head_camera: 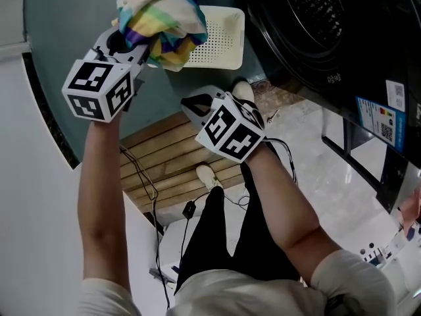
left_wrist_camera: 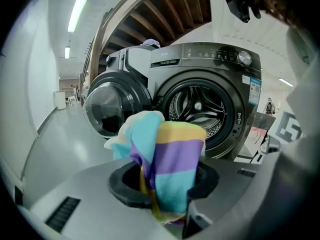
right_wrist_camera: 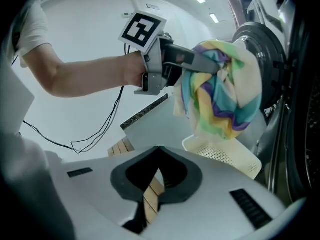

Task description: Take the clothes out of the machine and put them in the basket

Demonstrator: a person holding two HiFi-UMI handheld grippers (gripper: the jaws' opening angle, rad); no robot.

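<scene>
My left gripper [head_camera: 139, 45] is shut on a bundled cloth [head_camera: 164, 22] striped in blue, purple, yellow and cream, and holds it in the air beside the white perforated basket [head_camera: 223, 38]. In the left gripper view the cloth [left_wrist_camera: 170, 159] fills the jaws, with the dark washing machine [left_wrist_camera: 205, 104] and its open door [left_wrist_camera: 112, 109] ahead. The right gripper view shows the cloth [right_wrist_camera: 225, 89] hanging above the basket [right_wrist_camera: 225, 156]. My right gripper [head_camera: 194, 104] is lower, near the middle; its fingertips [right_wrist_camera: 159, 151] meet with nothing between them.
The machine's dark front [head_camera: 329, 38] fills the upper right. A wooden slatted platform [head_camera: 171, 157] lies under the grippers, with black cables [head_camera: 141, 176] trailing across it. The person's shoes [head_camera: 207, 173] stand on the slats. A grey floor [head_camera: 72, 25] lies left of the basket.
</scene>
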